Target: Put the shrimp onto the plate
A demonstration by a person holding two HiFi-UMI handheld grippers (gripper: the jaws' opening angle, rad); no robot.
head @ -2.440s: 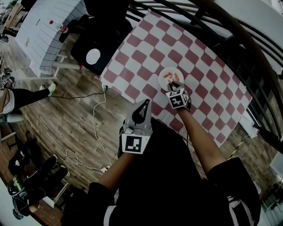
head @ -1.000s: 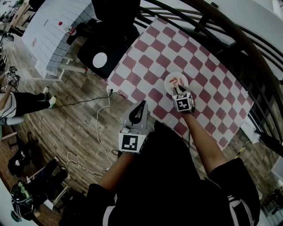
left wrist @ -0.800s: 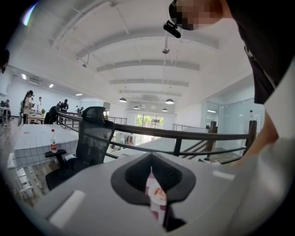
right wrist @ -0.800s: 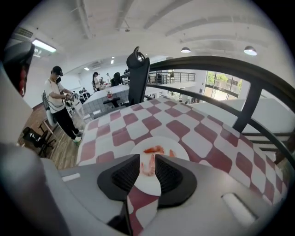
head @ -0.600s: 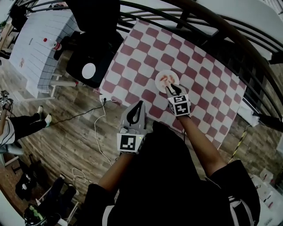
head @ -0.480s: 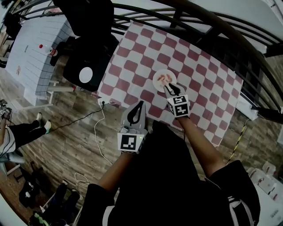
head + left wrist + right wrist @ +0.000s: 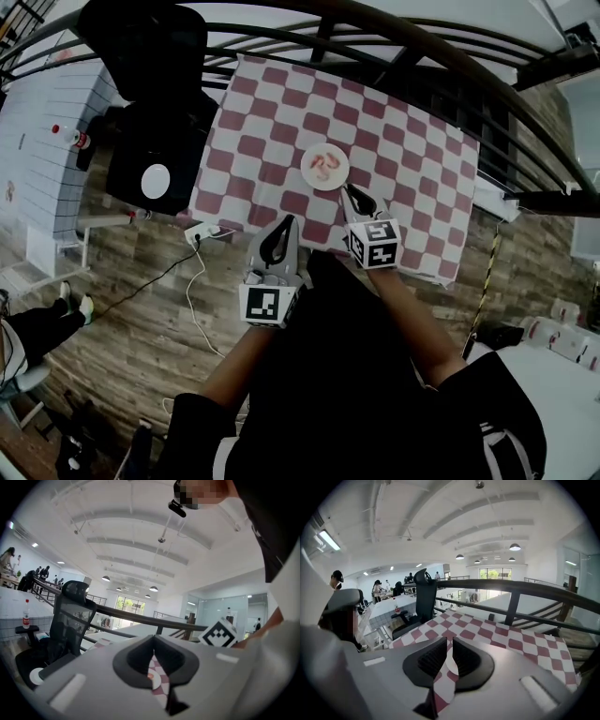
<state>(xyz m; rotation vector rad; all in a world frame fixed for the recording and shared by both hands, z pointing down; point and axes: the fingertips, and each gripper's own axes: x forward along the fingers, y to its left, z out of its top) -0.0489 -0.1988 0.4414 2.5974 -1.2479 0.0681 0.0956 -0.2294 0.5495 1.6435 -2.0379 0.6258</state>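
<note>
On the small round white plate [image 7: 340, 180] atop the red-and-white checked tablecloth [image 7: 412, 159] we see the pink shrimp [image 7: 325, 165], our right gripper [image 7: 347, 192] nearby, its empty jaws just narrowed to a slit, our left gripper [image 7: 292, 219] closed and empty.

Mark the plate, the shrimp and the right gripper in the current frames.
plate [image 7: 307, 167], head view, bare left rim.
shrimp [image 7: 326, 166], head view, middle of the pink pieces.
right gripper [image 7: 350, 193], head view, midway between its fingertips.
</note>
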